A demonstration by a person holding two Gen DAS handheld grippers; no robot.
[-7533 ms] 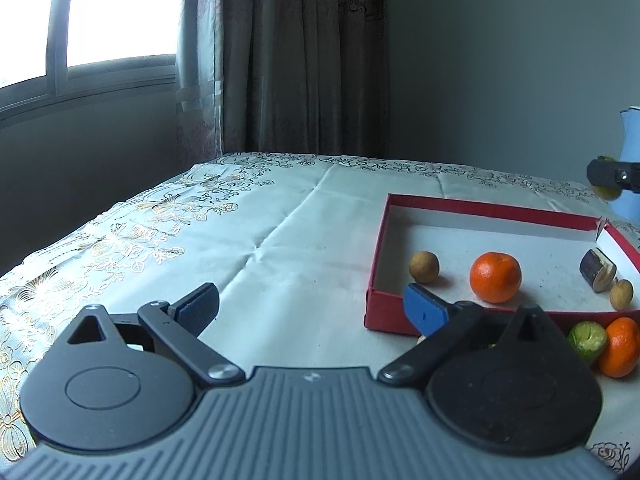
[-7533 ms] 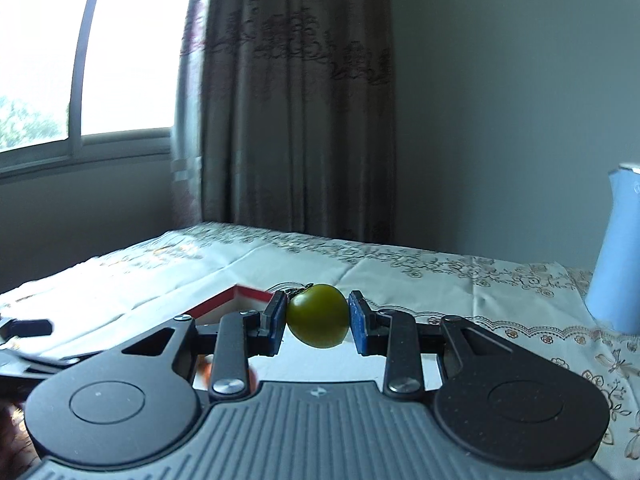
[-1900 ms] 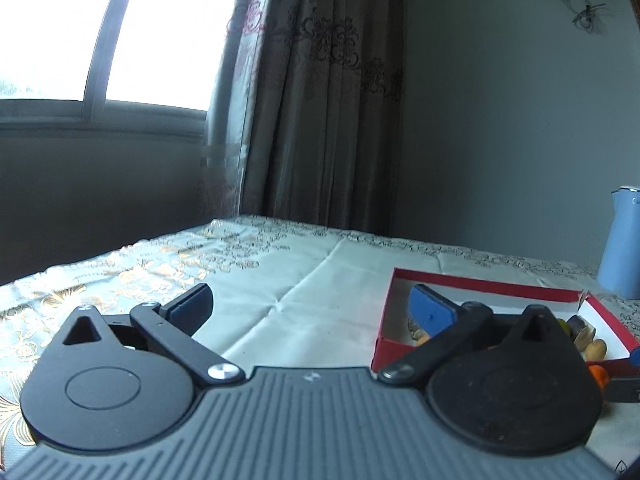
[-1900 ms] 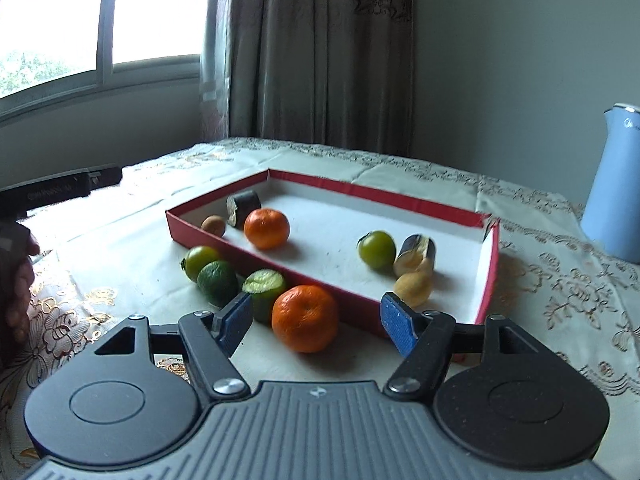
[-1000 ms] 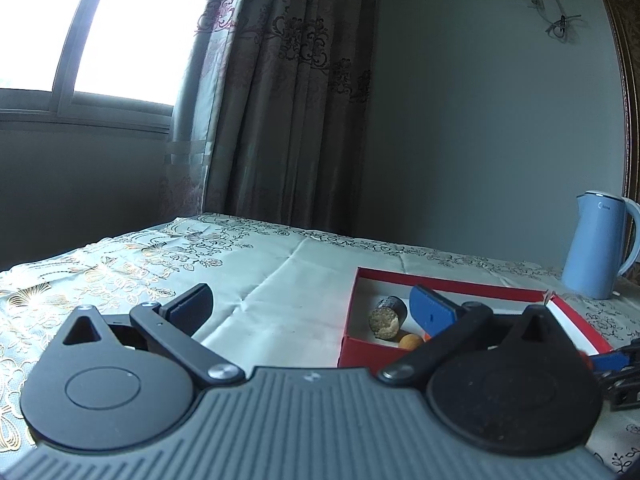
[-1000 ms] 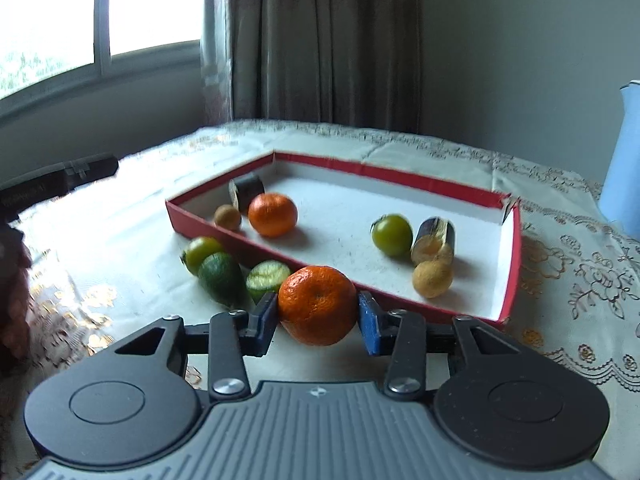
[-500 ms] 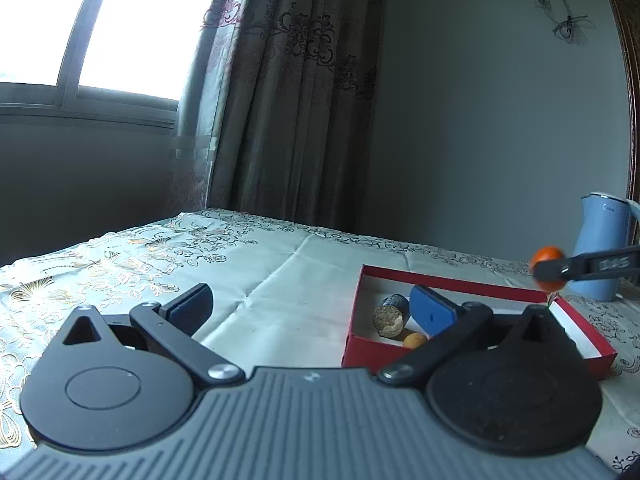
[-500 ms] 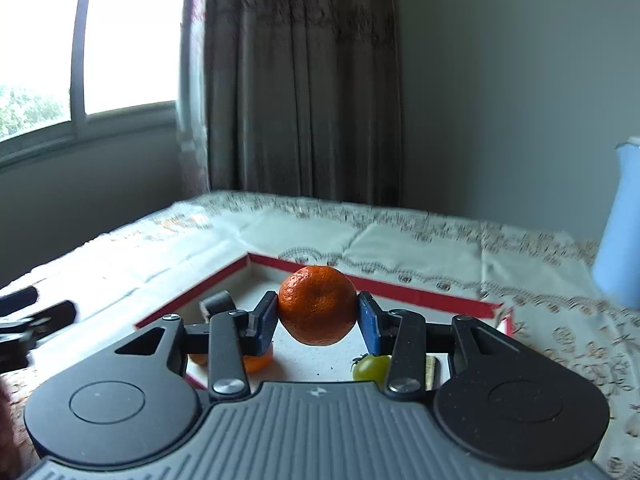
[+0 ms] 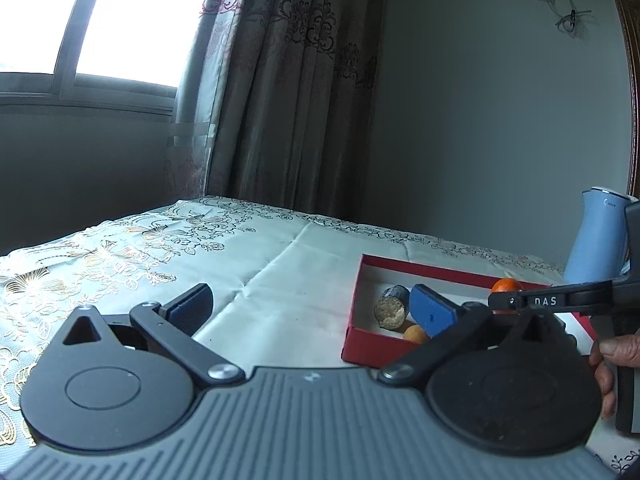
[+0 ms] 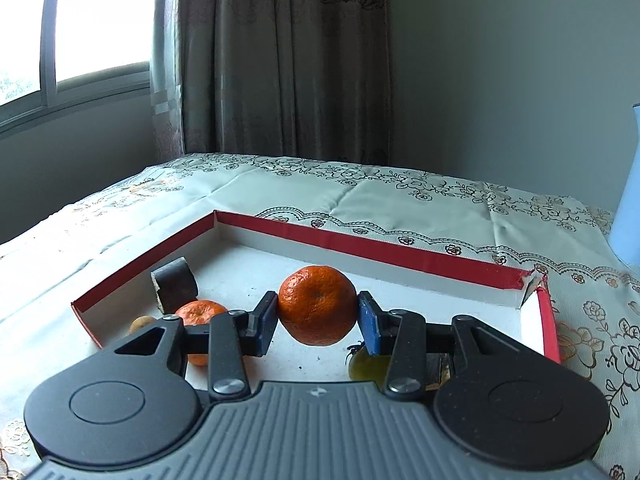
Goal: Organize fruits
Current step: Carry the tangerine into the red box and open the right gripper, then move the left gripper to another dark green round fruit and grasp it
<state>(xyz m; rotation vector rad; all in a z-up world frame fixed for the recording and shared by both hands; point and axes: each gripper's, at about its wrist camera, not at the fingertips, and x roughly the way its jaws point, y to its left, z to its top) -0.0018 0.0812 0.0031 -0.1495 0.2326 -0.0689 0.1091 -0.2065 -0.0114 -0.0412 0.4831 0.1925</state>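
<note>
Above the shallow red-walled cardboard box [image 10: 362, 245], pinched between the right gripper [image 10: 317, 317] pads, a round orange mandarin [image 10: 317, 304], poised for release beside another mandarin [image 10: 199, 314]. Off left, left gripper [image 9: 308, 304] spread wide, idle.

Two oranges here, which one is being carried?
The larger orange, pinched between the right gripper over the red box. The smaller orange lies in the box, left of it.
</note>
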